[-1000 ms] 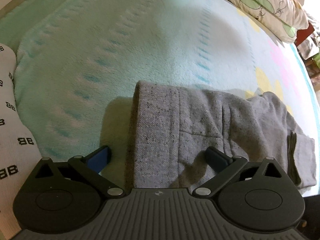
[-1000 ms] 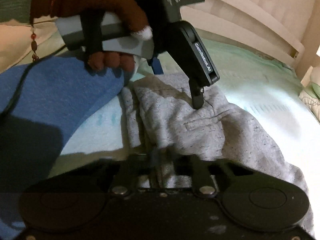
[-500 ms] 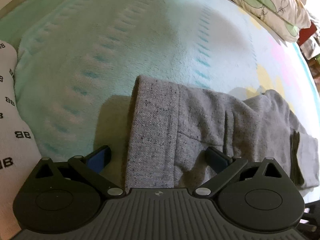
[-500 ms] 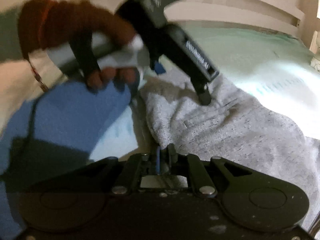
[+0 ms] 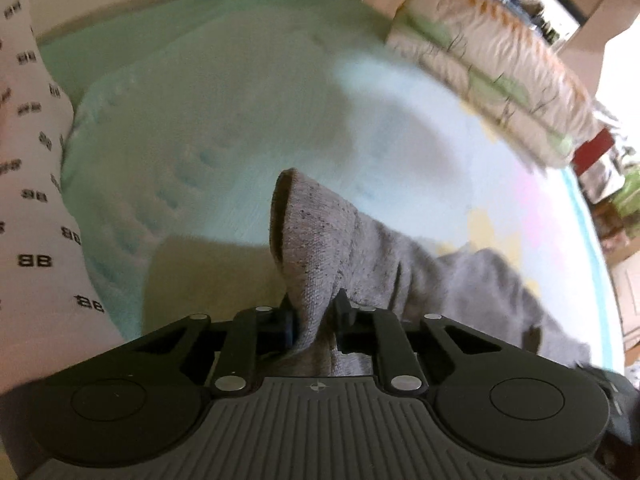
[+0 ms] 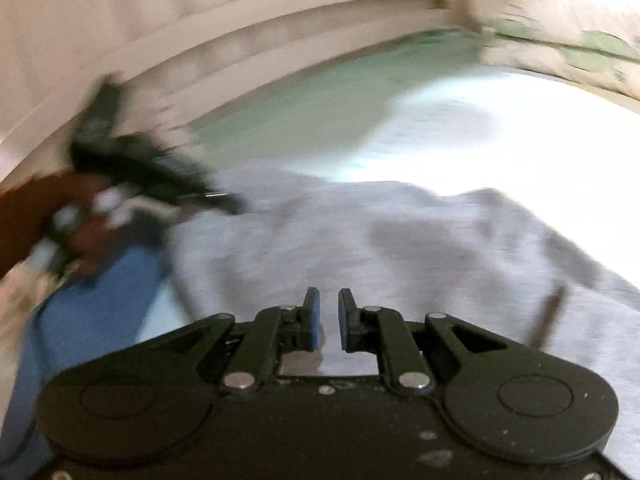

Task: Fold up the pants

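Right, the bed [image 5: 248, 92] is carrying everything here: mint fleece blanket, a floral pillow [image 5: 492, 64] along the far right edge beyond the pants.

The grey pants [image 5: 400, 264] are lying on the blanket at mid-bed, bunched, with the waistband end [image 5: 304, 232] lifting off the blanket in a peak. The rest is trailing away to the right of that peak and resting on the bed.

The left gripper [image 5: 316, 320] is pinching that waistband end; its jaws have just been closing, and cloth is sitting squarely between the pads. In the right wrist view it is showing only as a dark blur at the pants' left edge.

The right gripper [image 6: 325, 316] is hovering over the pants near the same edge. Its jaws are standing slightly apart, having opened a little within the last second and now steady, and I am seeing nothing pinched between them; the pants are only passing underneath.

My read: the step in hand is lifting one end to carry it over for a fold.

Doing it well, as I judge it:
- keeping the left pinch deep, both layers in, not just the hem
- getting the right gripper onto the matching corner of that end before pulling further, else the fold is going skew
- lifting just enough to clear the blanket, since fleece is likely dragging the knit
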### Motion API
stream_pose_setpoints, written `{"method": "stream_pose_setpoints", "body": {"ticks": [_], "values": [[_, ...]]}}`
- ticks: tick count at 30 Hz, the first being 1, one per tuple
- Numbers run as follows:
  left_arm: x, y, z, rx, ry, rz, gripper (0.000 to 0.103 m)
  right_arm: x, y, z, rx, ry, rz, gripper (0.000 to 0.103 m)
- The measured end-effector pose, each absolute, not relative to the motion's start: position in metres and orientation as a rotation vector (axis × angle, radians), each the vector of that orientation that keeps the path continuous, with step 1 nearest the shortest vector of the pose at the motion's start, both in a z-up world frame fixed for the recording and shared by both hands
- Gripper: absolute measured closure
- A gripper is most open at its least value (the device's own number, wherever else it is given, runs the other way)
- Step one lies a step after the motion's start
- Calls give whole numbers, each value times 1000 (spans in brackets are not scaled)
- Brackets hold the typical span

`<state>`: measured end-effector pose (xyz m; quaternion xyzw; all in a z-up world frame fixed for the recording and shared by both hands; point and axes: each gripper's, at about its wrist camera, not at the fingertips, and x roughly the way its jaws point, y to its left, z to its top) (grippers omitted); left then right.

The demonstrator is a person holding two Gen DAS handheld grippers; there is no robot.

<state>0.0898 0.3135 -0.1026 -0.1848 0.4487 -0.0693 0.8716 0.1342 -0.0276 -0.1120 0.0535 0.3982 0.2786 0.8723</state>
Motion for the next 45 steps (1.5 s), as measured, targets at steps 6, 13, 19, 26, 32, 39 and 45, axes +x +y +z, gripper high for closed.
{"method": "stream_pose_setpoints", "body": {"ticks": [6,13,19,26,32,39,45], "values": [[81,310,-89,-392,893,-164,87,204,-49,-132,239,849,463,96],[78,312,-88,-436,895,-159,87,272,-43,-176,242,935,332,103],[80,312,-83,-453,898,-156,87,260,-38,-154,207,899,362,99],[75,301,-66,-462,885,-171,87,144,-47,-134,204,919,514,97],[67,279,-39,-470,860,-202,87,53,-32,-156,123,959,599,98],[61,219,8,-444,812,-316,87,42,-69,-128,216,893,571,97],[80,121,19,-516,786,-532,101,51,-139,-104,274,830,443,94]]}}
